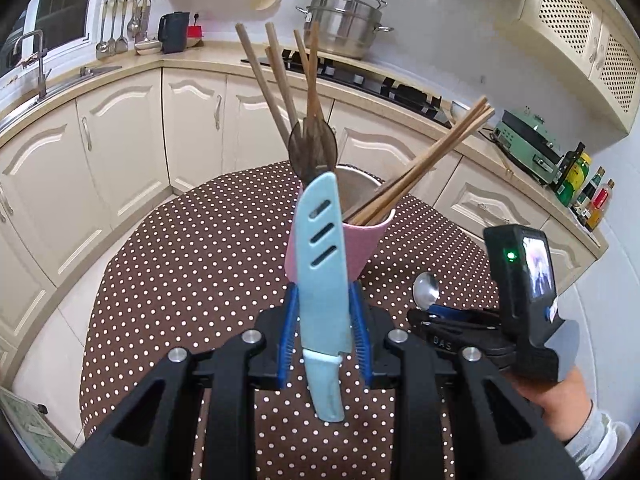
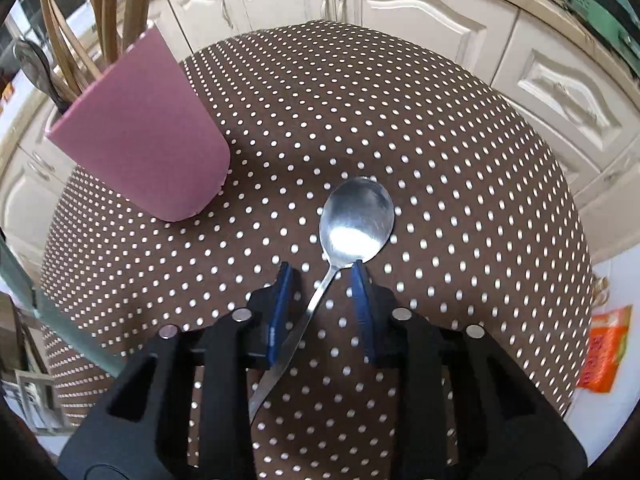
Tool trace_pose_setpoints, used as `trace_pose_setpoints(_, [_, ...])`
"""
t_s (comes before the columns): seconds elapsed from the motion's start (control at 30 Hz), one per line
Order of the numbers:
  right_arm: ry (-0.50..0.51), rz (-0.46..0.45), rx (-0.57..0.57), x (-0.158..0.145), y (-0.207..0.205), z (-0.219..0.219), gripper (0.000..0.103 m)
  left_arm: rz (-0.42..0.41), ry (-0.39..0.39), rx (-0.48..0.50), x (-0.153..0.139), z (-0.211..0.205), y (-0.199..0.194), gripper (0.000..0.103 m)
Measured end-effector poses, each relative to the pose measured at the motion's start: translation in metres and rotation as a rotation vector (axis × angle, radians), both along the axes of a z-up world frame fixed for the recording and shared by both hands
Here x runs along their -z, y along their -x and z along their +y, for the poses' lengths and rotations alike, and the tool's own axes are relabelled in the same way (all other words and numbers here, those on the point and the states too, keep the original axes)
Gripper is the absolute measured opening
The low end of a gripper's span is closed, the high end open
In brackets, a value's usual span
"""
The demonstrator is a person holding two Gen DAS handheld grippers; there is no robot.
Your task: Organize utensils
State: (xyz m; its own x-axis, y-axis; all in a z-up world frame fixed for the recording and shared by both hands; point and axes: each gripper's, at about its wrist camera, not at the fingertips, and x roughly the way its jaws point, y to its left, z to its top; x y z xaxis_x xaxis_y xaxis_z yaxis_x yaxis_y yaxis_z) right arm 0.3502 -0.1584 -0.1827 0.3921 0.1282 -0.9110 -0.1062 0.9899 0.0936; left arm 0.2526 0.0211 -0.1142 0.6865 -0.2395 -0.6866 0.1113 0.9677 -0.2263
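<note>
L gripper (image 1: 324, 300) is clamped on a light-blue knife (image 1: 322, 280): its 2 blue pads press the sheathed blade from both sides, tip pointing up and away, handle hanging down toward the camera. Just behind the knife stands a pink utensil cup (image 1: 360, 244) on the brown polka-dot tablecloth (image 1: 180, 248). The cup holds wooden chopsticks (image 1: 424, 164), some upright, some leaning to the right, plus a dark spoon (image 1: 310, 152) w/ its bowl up.

R gripper (image 2: 322, 280) hovers low over the table, pointing steeply down, w/ a metal spoon (image 2: 356, 220) lying flat on the cloth. Spoon's bowl sits just past the fingertips, its neck runs between the 2 pads and its handle goes back under the gripper body. Jaws stand apart; the right-hand pad's tip looks close to or touching the bowl's edge, the other pad is clear of the neck, so no grip yet. In the R wrist view the pink cup is to the upper left of the spoon, near but apart. In the L wrist view the R gripper (image 1: 430, 312) shows at lower right, held by a hand (image 1: 560, 396) in a grey sleeve (image 1: 596, 436), spoon bowl peeking above it.
</note>
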Motion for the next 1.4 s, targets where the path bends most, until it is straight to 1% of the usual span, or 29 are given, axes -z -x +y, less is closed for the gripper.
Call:
trace_pose_setpoints(0.13, [0.037, 0.007, -0.046, 0.0, -0.009, 0.009, 0.021, 0.008, 0.012, -0.002, 0.003, 0.002, -0.004, 0.025])
trace_pose_setpoints(0.17, [0.037, 0.011, -0.053, 0.001, -0.01, 0.01, 0.018, 0.013, 0.019, -0.002, 0.004, 0.003, -0.005, 0.025])
trace_pose_setpoints(0.2, [0.028, 0.019, -0.056, 0.001, -0.013, 0.007, 0.012, 0.018, 0.024, -0.002, 0.004, 0.004, -0.006, 0.025])
trace_pose_setpoints(0.3, [-0.046, 0.039, -0.049, 0.002, -0.011, -0.011, 0.005, 0.02, 0.027, -0.003, 0.004, 0.005, -0.004, 0.025])
trace_pose_setpoints(0.33, [-0.068, 0.041, -0.045, 0.006, -0.01, -0.024, 0.004, 0.019, 0.027, -0.002, 0.003, 0.006, -0.003, 0.025])
trace_pose_setpoints(0.47, [-0.159, 0.03, -0.032, 0.007, -0.002, -0.042, 0.004, 0.014, 0.027, 0.001, 0.001, 0.004, 0.002, 0.025])
trace_pose_setpoints(0.53, [-0.171, 0.01, -0.034, 0.006, 0.004, -0.044, 0.004, 0.011, 0.025, 0.004, -0.001, 0.002, 0.004, 0.025])
trace_pose_setpoints(0.6, [-0.21, -0.022, -0.041, 0.003, 0.012, -0.046, 0.004, 0.004, 0.025, 0.006, -0.002, 0.001, 0.009, 0.025])
trace_pose_setpoints(0.67, [-0.244, -0.074, -0.047, -0.004, 0.023, -0.049, 0.004, -0.005, 0.028, 0.011, -0.005, -0.002, 0.012, 0.025])
trace_pose_setpoints(0.7, [-0.26, -0.097, -0.051, -0.007, 0.037, -0.053, 0.004, -0.009, 0.029, 0.012, -0.007, -0.003, 0.014, 0.025])
trace_pose_setpoints(0.77, [-0.313, -0.158, -0.059, -0.021, 0.055, -0.058, 0.004, -0.022, 0.033, 0.018, -0.011, -0.004, 0.017, 0.025])
trace_pose_setpoints(0.8, [-0.324, -0.181, -0.063, -0.029, 0.063, -0.055, 0.004, -0.029, 0.037, 0.023, -0.013, -0.005, 0.018, 0.025])
trace_pose_setpoints(0.83, [-0.345, -0.224, -0.07, -0.039, 0.071, -0.056, 0.004, -0.034, 0.039, 0.027, -0.015, -0.008, 0.019, 0.025])
trace_pose_setpoints(0.93, [-0.398, -0.304, -0.092, -0.059, 0.085, -0.058, 0.004, -0.058, 0.033, 0.037, -0.022, -0.011, 0.021, 0.025])
trace_pose_setpoints(1.13, [-0.471, -0.463, -0.122, -0.097, 0.105, -0.06, 0.004, -0.108, 0.039, 0.057, -0.035, -0.017, 0.024, 0.025])
trace_pose_setpoints(1.2, [-0.48, -0.508, -0.125, -0.107, 0.107, -0.061, 0.004, -0.128, 0.037, 0.059, -0.039, -0.018, 0.024, 0.022])
trace_pose_setpoints(1.27, [-0.482, -0.558, -0.128, -0.117, 0.108, -0.062, 0.004, -0.151, 0.038, 0.063, -0.046, -0.018, 0.023, 0.022])
trace_pose_setpoints(1.33, [-0.484, -0.583, -0.131, -0.126, 0.109, -0.06, 0.004, -0.161, 0.038, 0.07, -0.05, -0.02, 0.021, 0.022])
trace_pose_setpoints(1.4, [-0.487, -0.577, -0.142, -0.125, 0.1, -0.058, 0.004, -0.145, 0.025, 0.072, -0.048, -0.022, 0.016, 0.022])
